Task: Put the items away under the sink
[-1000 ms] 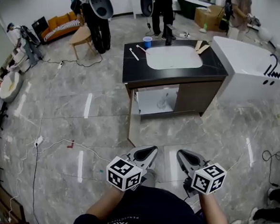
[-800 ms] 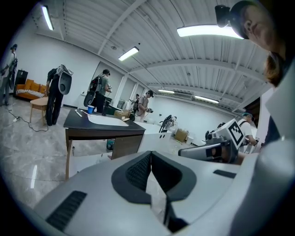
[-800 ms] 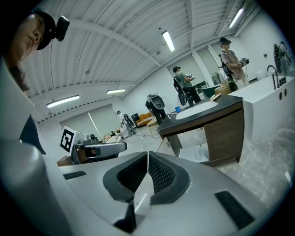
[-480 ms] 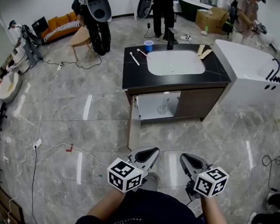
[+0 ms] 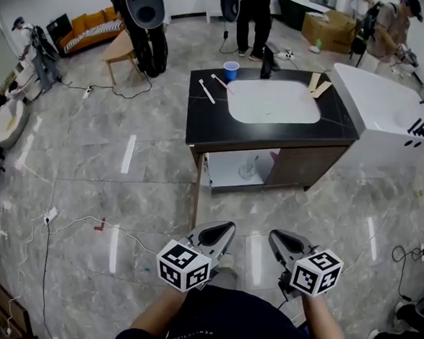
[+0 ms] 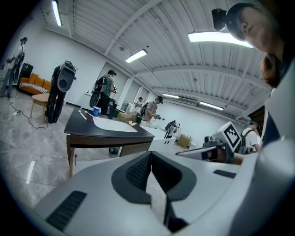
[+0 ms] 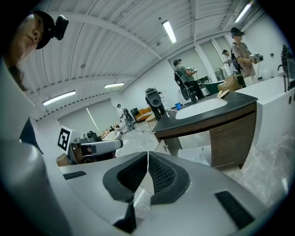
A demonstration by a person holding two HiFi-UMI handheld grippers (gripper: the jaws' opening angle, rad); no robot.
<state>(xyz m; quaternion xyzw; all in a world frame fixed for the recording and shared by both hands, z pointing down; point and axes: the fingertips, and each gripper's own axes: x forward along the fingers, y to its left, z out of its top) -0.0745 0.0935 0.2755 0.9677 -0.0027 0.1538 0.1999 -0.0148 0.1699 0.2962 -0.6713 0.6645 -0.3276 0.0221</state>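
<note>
The sink vanity point(image 5: 201, 119) has a black top and a white basin, and stands ahead of me across the marble floor. On its top are a blue cup point(image 5: 231, 69), two white stick-like items point(image 5: 206, 91), a black bottle point(image 5: 267, 63) and wooden pieces point(image 5: 318, 85). Its left cabinet door point(image 5: 198, 195) hangs open on a white inside point(image 5: 230, 167). My left gripper point(image 5: 223, 232) and right gripper point(image 5: 273, 236) are held side by side near my body, both shut and empty, well short of the vanity. The vanity point(image 6: 106, 131) shows in the left gripper view beyond the left gripper point(image 6: 150, 154), and the vanity point(image 7: 207, 110) shows likewise past the right gripper point(image 7: 147, 154).
A white bathtub point(image 5: 381, 110) stands right of the vanity. Cables point(image 5: 71, 226) run over the floor at left. Several people stand behind the vanity, near a cardboard box point(image 5: 329, 26). A wooden table point(image 5: 120, 52) and an orange sofa point(image 5: 93, 25) are at the far left.
The vanity has come nearer and lower in the head view as I moved towards it. Both grippers stayed shut, side by side in front of me.
</note>
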